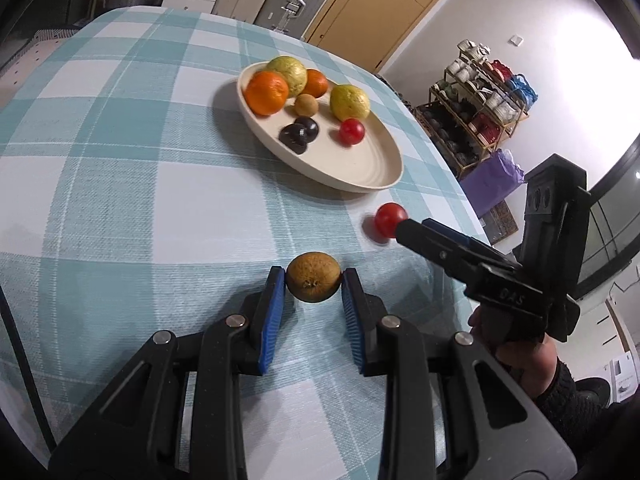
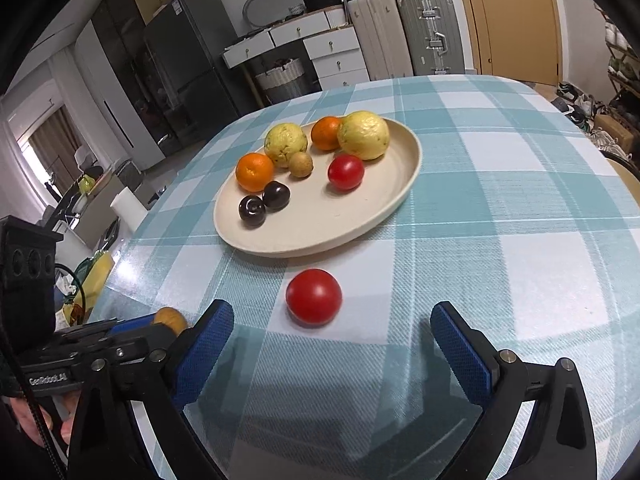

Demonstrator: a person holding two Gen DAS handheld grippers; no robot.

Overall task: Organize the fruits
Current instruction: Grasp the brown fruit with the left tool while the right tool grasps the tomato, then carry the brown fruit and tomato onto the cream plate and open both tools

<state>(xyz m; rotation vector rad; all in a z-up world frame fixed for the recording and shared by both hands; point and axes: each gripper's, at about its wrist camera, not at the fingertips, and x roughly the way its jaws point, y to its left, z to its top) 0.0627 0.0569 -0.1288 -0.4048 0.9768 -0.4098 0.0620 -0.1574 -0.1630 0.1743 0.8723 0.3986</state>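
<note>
A cream plate [image 1: 352, 168] [image 2: 320, 236] holds two oranges, two yellow-green fruits, a small brown fruit, two dark plums and a red tomato [image 1: 352, 131] [image 2: 346, 172]. My left gripper [image 1: 314, 280] is shut on a brown fruit [image 1: 313, 282] just above the checked tablecloth; part of that fruit shows in the right wrist view [image 2: 170, 319]. A loose red tomato [image 1: 390, 219] [image 2: 314, 297] lies on the cloth near the plate. My right gripper [image 2: 332, 316] [image 1: 406, 226] is open, its fingers just short of this tomato.
The round table with a teal checked cloth [image 1: 120, 160] [image 2: 500, 200] drops off close to the right of the tomato in the left wrist view. Suitcases [image 2: 404, 36], drawers and a shoe rack [image 1: 476, 108] stand beyond the table.
</note>
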